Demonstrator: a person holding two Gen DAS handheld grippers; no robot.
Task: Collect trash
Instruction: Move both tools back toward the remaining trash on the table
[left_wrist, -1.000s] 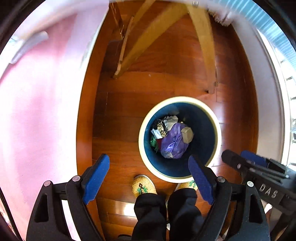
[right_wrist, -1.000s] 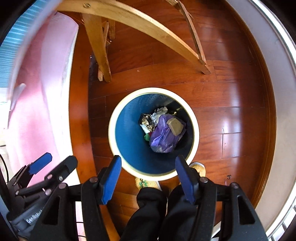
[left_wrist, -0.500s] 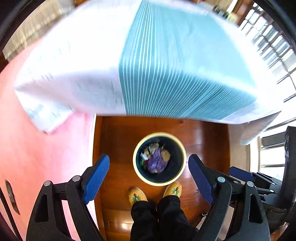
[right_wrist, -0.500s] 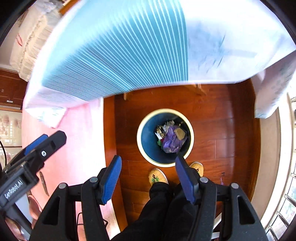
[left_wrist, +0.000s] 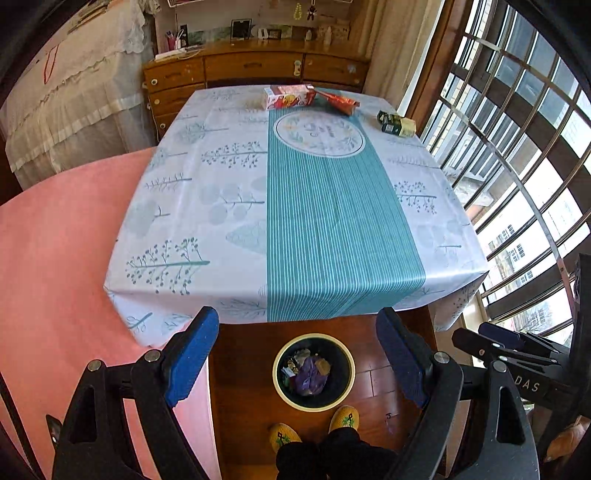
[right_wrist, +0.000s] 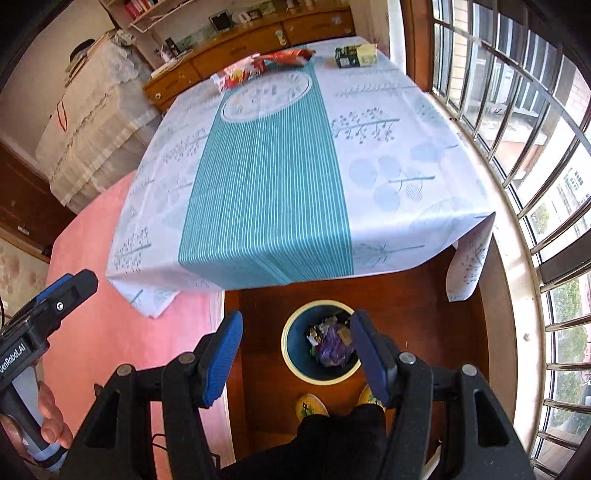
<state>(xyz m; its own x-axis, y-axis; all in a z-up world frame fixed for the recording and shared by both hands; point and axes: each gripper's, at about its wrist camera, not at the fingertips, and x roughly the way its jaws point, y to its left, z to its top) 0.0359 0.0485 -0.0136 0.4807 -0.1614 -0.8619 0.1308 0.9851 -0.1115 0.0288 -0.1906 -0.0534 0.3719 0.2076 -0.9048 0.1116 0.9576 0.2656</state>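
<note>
Both grippers hang high above the floor, apart from everything. My left gripper (left_wrist: 297, 356) is open and empty, and so is my right gripper (right_wrist: 295, 356). Far below them a dark blue bin with a cream rim (left_wrist: 314, 400) (right_wrist: 291, 365) stands on the wooden floor, holding a purple wrapper (left_wrist: 312, 378) (right_wrist: 332, 349) and other crumpled trash. On the far end of the table lie a pink-and-white carton (left_wrist: 288, 98) (right_wrist: 236, 75), a red snack bag (left_wrist: 341, 101) (right_wrist: 288, 57) and a dark green and yellow box (left_wrist: 397, 123) (right_wrist: 356, 55).
A tablecloth with a teal striped band (left_wrist: 332, 221) (right_wrist: 266, 177) covers the table. A pink surface (left_wrist: 55, 258) lies at the left and barred windows (left_wrist: 524, 147) at the right. A wooden dresser (left_wrist: 251, 70) stands behind. The person's yellow slippers (left_wrist: 343, 419) stand by the bin.
Both grippers rose from just over the bin and tilted up. The tabletop and its three items came into view, and the bin shrank below. The jaws kept their spread.
</note>
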